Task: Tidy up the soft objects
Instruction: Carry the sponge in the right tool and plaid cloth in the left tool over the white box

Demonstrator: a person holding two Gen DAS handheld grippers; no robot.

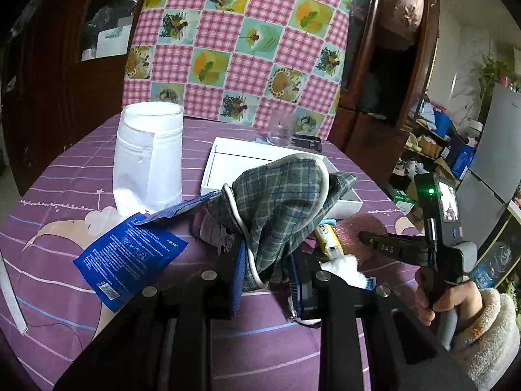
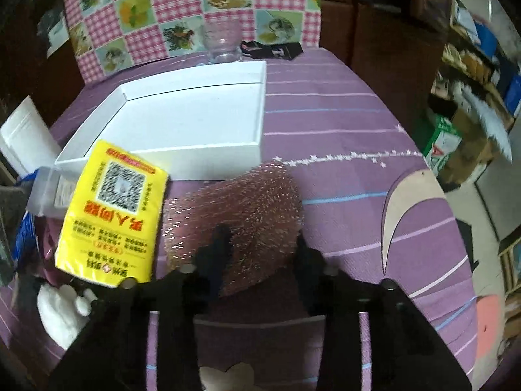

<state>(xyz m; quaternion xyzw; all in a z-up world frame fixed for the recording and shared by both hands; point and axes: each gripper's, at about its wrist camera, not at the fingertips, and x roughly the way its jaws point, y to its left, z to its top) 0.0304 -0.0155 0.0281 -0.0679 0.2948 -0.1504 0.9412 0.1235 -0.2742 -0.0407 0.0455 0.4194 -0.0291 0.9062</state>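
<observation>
I count one white box (image 2: 195, 120) at the centre of my right view, one clear glass (image 2: 224, 45) above it at the top, and one yellow packet (image 2: 114, 211) at the left with one pink sparkly pad (image 2: 247, 202) beside it. My left view adds one plaid cloth item (image 1: 280, 208) at centre, one blue packet (image 1: 130, 257) at lower left and one white roll (image 1: 148, 156) at upper left. One white cotton tuft (image 2: 62, 312) lies at the lower left of my right view.

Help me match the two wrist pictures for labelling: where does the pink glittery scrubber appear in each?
Left wrist view: pink glittery scrubber right of centre, behind the right gripper's finger.
Right wrist view: lower centre, between the right gripper's fingers.
Shared landmark: white box just behind it.
</observation>
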